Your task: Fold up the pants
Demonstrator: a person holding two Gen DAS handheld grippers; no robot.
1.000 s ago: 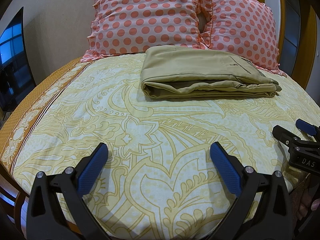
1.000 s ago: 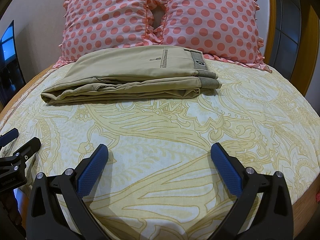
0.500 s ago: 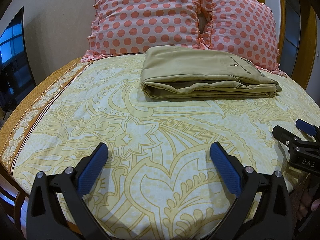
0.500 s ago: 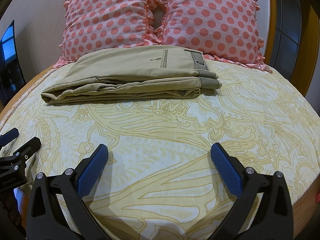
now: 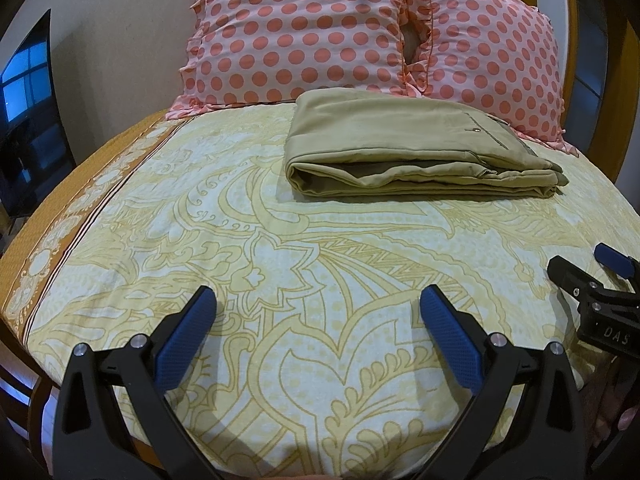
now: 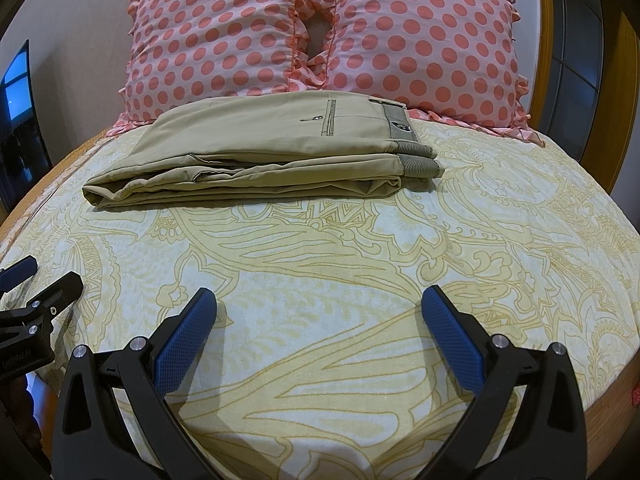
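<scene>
Khaki pants lie folded in a flat stack on the far part of the bed, just in front of the pillows; they also show in the right wrist view, waistband to the right. My left gripper is open and empty, low over the near part of the bedsheet, well short of the pants. My right gripper is open and empty, also over the near sheet. Each gripper shows at the edge of the other's view: the right one and the left one.
The bed has a yellow patterned sheet with an orange border at the left. Two pink polka-dot pillows stand at the head. A dark screen is at the left, a wooden frame at the right.
</scene>
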